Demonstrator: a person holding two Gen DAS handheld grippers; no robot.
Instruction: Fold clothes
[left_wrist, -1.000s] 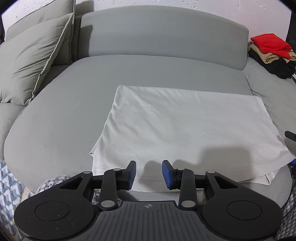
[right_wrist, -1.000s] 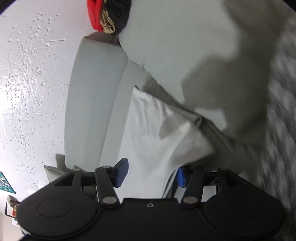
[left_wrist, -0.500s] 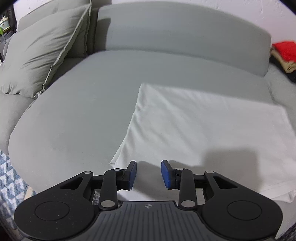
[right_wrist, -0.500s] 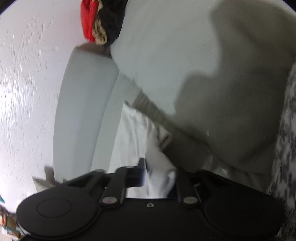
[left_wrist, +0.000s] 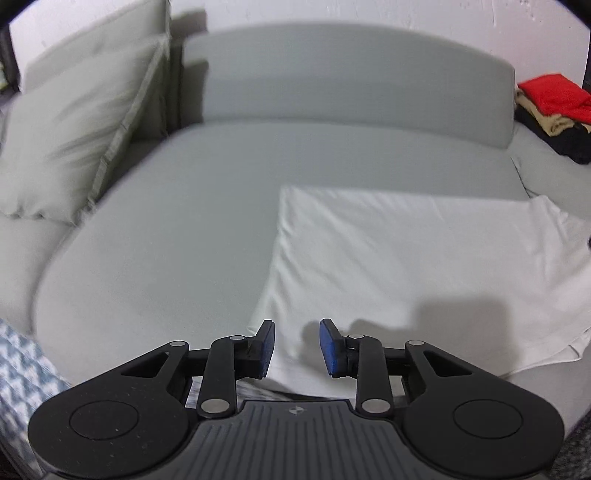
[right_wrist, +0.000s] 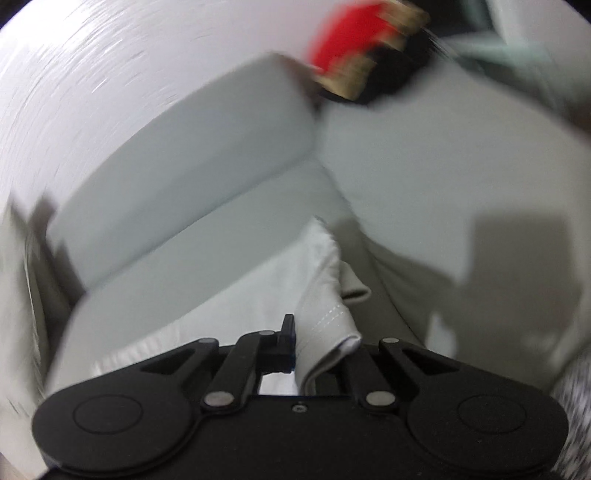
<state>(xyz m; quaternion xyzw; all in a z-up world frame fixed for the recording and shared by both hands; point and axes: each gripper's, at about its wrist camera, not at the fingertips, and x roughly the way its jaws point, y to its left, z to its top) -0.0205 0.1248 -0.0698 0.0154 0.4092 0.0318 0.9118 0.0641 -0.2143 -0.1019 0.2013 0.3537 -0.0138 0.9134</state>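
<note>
A white garment (left_wrist: 413, 258) lies folded into a flat rectangle on the grey sofa seat (left_wrist: 177, 236). My left gripper (left_wrist: 296, 345) hovers open over the garment's near left corner, with nothing between its blue pads. In the right wrist view, my right gripper (right_wrist: 319, 347) is shut on a hemmed edge of the white garment (right_wrist: 325, 321), which bunches up between the fingers. The cloth hides the right finger. This view is blurred by motion.
A stack of folded clothes, red on top (left_wrist: 554, 99), sits at the sofa's back right, also blurred in the right wrist view (right_wrist: 354, 40). Grey cushions (left_wrist: 74, 133) lean at the left. A blue-white patterned rug (left_wrist: 22, 362) lies below the seat edge.
My right gripper has closed on the garment's edge and swung round with it. The left gripper has shifted left along the near edge toward the garment's left corner, staying open.
</note>
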